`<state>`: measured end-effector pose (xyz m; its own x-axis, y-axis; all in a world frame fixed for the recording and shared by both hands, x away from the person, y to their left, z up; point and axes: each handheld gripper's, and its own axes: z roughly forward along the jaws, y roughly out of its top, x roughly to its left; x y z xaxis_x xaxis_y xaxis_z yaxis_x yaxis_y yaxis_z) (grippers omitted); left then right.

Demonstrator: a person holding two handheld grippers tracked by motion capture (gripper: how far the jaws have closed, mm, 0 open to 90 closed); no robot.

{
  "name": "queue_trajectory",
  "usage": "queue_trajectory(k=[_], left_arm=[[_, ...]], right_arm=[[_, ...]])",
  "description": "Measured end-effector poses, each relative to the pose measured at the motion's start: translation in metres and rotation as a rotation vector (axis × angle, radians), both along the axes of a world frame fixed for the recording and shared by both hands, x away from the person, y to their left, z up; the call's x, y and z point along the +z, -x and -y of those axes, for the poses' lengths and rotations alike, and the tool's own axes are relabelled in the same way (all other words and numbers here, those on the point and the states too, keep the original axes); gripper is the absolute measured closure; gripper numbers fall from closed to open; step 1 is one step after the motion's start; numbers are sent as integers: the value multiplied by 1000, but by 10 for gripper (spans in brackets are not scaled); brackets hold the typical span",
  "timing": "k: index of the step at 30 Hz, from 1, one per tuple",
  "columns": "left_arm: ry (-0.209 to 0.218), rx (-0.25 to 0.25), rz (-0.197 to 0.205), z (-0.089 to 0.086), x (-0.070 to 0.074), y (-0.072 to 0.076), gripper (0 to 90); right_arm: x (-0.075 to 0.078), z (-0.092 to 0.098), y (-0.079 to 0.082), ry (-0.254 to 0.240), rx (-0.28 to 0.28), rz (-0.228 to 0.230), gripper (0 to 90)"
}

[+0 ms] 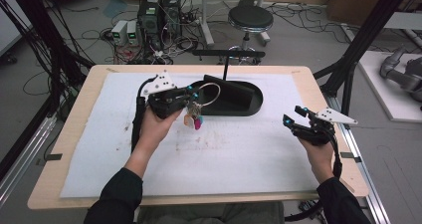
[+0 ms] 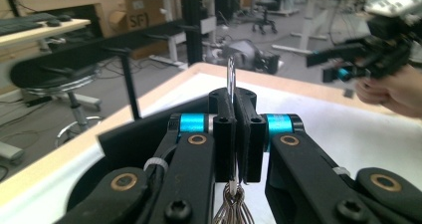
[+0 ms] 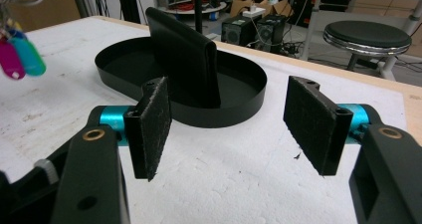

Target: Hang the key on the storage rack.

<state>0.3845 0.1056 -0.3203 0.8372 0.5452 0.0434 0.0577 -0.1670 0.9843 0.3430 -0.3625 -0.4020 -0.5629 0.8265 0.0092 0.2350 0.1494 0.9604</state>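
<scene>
White mat (image 1: 239,149), key ring (image 2: 231,77) pinched between left gripper (image 2: 234,134) pads, perhaps off-centre

- This is looking like a robotics or engineering lab, not a home.
- Tangled cables (image 1: 74,40) are sprawling over the grey floor beside power units (image 1: 160,15).
- Black metal frame posts (image 1: 366,32) are rising around the wooden table (image 1: 89,92), which is wearing a white foam mat (image 1: 239,154).
- A round stool (image 1: 250,20) is standing behind it.
- Desks (image 2: 45,27), cardboard boxes (image 2: 137,17) and a grey robot arm (image 1: 403,72) are sitting around.
</scene>
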Motion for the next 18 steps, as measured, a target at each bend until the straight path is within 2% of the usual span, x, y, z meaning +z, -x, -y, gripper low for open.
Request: queue_trajectory(k=[7, 11, 14, 18], left_arm=[[28, 43, 9, -4, 11, -18, 867], [34, 67, 21, -3, 12, -27, 867], [64, 81, 7, -5, 9, -35, 868], [77, 106, -9, -5, 7, -47, 867]], right_arm=[[0, 1, 0, -5, -1, -1, 360], [0, 1, 0, -9, -3, -3, 360], [0, 2, 0, -10, -2, 0, 360], [0, 2, -1, -8, -2, 1, 360]])
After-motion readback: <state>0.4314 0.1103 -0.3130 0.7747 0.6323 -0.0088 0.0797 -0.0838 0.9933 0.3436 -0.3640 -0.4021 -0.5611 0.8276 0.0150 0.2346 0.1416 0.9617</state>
